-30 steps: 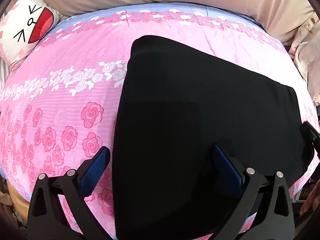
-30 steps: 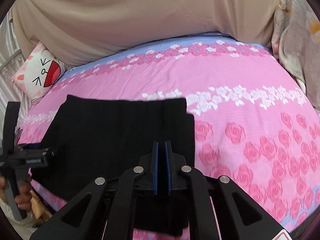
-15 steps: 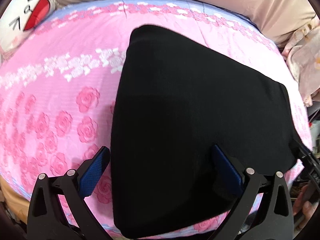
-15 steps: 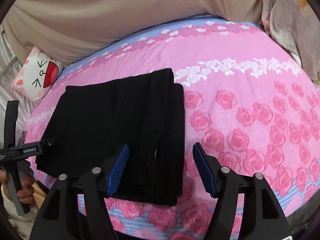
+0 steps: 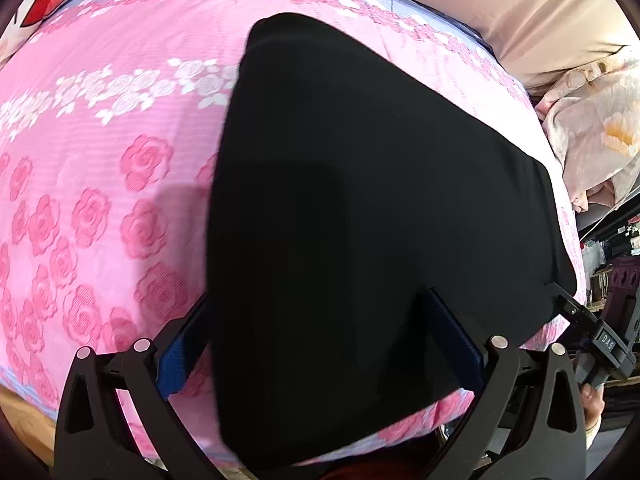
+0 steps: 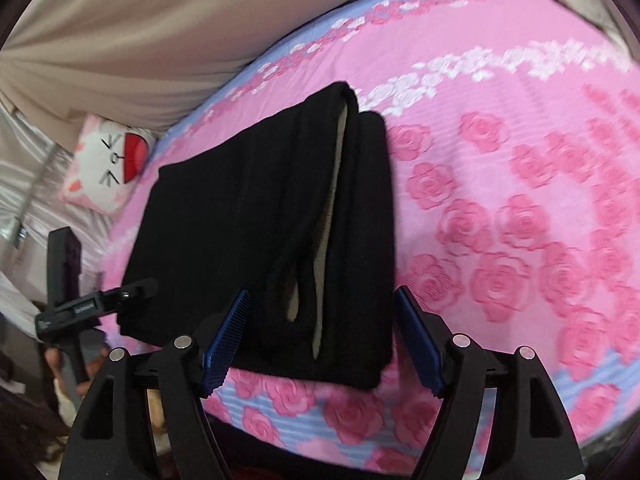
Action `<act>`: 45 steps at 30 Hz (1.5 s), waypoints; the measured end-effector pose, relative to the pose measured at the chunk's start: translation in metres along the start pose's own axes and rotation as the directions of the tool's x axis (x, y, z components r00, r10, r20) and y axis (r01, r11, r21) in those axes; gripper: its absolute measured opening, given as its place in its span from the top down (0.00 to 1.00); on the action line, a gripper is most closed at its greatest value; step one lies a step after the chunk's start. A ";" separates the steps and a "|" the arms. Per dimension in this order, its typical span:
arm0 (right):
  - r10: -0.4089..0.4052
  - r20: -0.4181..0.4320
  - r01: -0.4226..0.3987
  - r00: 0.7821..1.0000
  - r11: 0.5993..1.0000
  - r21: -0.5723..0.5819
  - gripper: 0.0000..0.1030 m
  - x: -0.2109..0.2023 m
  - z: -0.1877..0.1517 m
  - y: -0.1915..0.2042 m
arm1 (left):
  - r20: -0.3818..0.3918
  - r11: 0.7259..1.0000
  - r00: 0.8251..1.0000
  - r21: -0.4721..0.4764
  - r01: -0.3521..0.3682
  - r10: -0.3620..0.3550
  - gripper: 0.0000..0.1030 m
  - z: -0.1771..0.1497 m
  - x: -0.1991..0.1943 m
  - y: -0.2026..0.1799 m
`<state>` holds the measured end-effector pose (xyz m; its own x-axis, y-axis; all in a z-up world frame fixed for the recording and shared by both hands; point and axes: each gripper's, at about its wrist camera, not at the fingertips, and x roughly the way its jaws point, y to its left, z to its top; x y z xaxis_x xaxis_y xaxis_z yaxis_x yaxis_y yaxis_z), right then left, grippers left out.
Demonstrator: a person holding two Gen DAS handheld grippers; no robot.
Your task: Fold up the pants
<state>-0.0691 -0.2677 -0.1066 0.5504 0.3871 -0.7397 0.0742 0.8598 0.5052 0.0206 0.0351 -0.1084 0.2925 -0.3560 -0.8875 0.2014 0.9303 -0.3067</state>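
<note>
Black pants [image 5: 360, 200] lie folded into a flat rectangle on the pink rose bedsheet [image 5: 120, 160]. My left gripper [image 5: 316, 344] hangs open and wide over their near left part, its blue pads clear of the cloth. In the right wrist view the pants [image 6: 260, 220] show stacked layers with a pale lining at the right-hand end. My right gripper [image 6: 322, 344] is opening, and that layered end lies between its jaws with the pads not pressing on it. Each gripper shows in the other's view: the right gripper [image 5: 592, 336], the left gripper [image 6: 80, 304].
A cat-face pillow [image 6: 106, 168] sits at the bed's far left corner. Beige fabric [image 6: 160, 40] runs along the far side. A floral blanket [image 5: 600, 140] is bunched at the right. The bedsheet [image 6: 520, 240] is bare to the right of the pants. The bed's front edge is just below both grippers.
My right gripper went from shut to open, letting go of the pants' layered end. Both views have tipped downward toward the pants. The left gripper stayed open.
</note>
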 end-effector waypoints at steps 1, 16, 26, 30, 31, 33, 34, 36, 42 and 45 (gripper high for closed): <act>0.014 0.016 -0.014 1.000 1.000 -0.001 0.30 0.002 0.001 0.000 | 0.001 1.000 1.000 0.008 0.000 0.000 0.04 0.004 0.003 -0.004; 0.004 0.055 -0.003 0.998 1.000 -0.024 0.41 0.013 0.006 0.012 | 0.075 0.992 0.992 0.068 -0.107 0.102 0.08 0.010 0.010 -0.039; 0.068 0.058 -0.067 0.996 0.997 -0.024 0.16 0.021 0.007 0.019 | 0.100 0.993 0.989 0.039 -0.115 0.110 0.04 0.008 0.014 -0.040; 0.088 0.067 -0.087 0.994 0.996 -0.016 0.11 0.023 0.008 0.019 | 0.096 0.994 0.990 0.027 -0.104 0.101 0.04 0.008 0.013 -0.037; 0.086 0.065 -0.085 0.994 0.996 -0.015 0.11 0.023 0.008 0.020 | 0.091 0.995 0.991 0.023 -0.101 0.098 0.04 0.007 0.013 -0.035; 0.084 0.061 -0.083 0.995 0.996 -0.016 0.11 0.024 0.009 0.020 | 0.076 0.996 0.993 0.014 -0.091 0.090 0.04 0.006 0.012 -0.031; 0.090 0.060 -0.089 0.994 0.996 -0.015 0.11 0.023 0.009 0.019 | 0.063 0.997 0.995 0.003 -0.078 0.077 0.04 0.006 0.012 -0.028; 0.106 0.053 -0.105 0.993 0.994 -0.016 0.11 0.022 0.008 0.017 | 0.045 0.999 0.998 -0.016 -0.048 0.049 0.04 0.007 0.012 -0.022; 0.142 0.006 -0.142 0.990 0.989 0.037 0.11 0.013 0.005 0.008 | 0.054 0.999 0.998 0.006 -0.045 0.044 0.04 0.002 0.008 -0.020; 0.131 0.007 -0.131 0.991 0.991 0.024 0.11 0.013 0.003 0.010 | 0.054 0.999 0.997 0.002 -0.053 0.053 0.04 0.001 0.008 -0.022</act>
<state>-0.0585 -0.2554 -0.1100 0.5611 0.4943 -0.6639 0.0216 0.7931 0.6087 0.0197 0.0120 -0.1082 0.3528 -0.3107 -0.8826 0.1875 0.9476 -0.2587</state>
